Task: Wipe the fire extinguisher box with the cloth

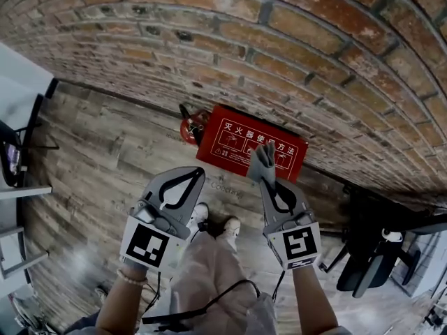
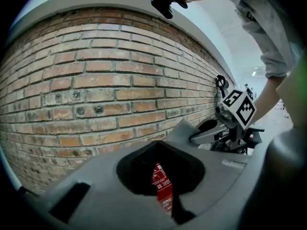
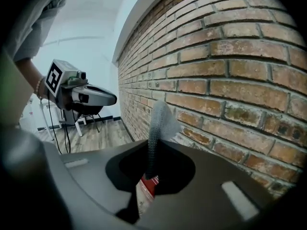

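The red rectangular metal fire extinguisher box sits at the foot of the brick wall. Over its near edge the right gripper pinches a grey woven cloth, apparently poised for wiping. Near the box's left corner, the left gripper has its jaws together and empty, held clear.

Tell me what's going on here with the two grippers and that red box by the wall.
A person stands over a red fire extinguisher box that sits on the wooden floor against the brick wall, with a gripper in each hand. The right gripper pinches a grey cloth and holds it over the box; whether the cloth touches the box is unclear. The left gripper hangs beside it, jaws together and empty.
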`<action>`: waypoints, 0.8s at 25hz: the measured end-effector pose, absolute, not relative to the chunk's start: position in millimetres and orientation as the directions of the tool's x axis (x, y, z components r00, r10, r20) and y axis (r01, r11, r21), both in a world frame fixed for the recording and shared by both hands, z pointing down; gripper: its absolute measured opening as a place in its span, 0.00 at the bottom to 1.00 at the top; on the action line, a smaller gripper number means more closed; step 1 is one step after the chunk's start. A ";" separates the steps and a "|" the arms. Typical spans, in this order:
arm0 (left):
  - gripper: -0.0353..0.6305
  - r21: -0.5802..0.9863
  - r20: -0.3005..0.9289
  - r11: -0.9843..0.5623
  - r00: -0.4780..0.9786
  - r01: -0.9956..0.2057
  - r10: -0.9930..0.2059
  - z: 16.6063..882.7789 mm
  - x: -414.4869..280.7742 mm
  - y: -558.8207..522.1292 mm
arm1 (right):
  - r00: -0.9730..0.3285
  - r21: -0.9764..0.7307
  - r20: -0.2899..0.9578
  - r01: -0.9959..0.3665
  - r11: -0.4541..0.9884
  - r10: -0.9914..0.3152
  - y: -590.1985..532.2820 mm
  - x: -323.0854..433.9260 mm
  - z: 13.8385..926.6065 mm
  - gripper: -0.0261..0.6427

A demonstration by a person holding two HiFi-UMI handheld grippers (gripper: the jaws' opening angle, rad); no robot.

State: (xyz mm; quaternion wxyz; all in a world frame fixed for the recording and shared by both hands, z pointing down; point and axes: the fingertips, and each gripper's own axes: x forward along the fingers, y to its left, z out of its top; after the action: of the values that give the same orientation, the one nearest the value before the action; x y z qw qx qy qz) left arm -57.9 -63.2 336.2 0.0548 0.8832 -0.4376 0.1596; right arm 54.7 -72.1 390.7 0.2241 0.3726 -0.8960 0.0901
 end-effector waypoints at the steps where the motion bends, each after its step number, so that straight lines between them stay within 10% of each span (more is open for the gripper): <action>1: 0.05 -0.042 0.333 -0.608 0.563 -0.793 -0.757 342.0 -61.2 -65.7 | -0.623 0.007 0.473 -0.705 0.710 -0.623 -76.0 51.6 395.8 0.07; 20: 0.05 0.004 0.336 -0.528 0.498 -0.849 -0.799 396.5 -112.4 -106.0 | -0.688 0.029 0.489 -0.602 0.798 -0.537 -143.5 -36.9 456.8 0.07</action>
State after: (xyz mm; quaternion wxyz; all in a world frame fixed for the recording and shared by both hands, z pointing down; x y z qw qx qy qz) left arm -112.4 -106.0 396.5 0.0845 0.8614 -0.4784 0.1481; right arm -36.9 -143.5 456.8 0.2439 0.3106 -0.9163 0.0670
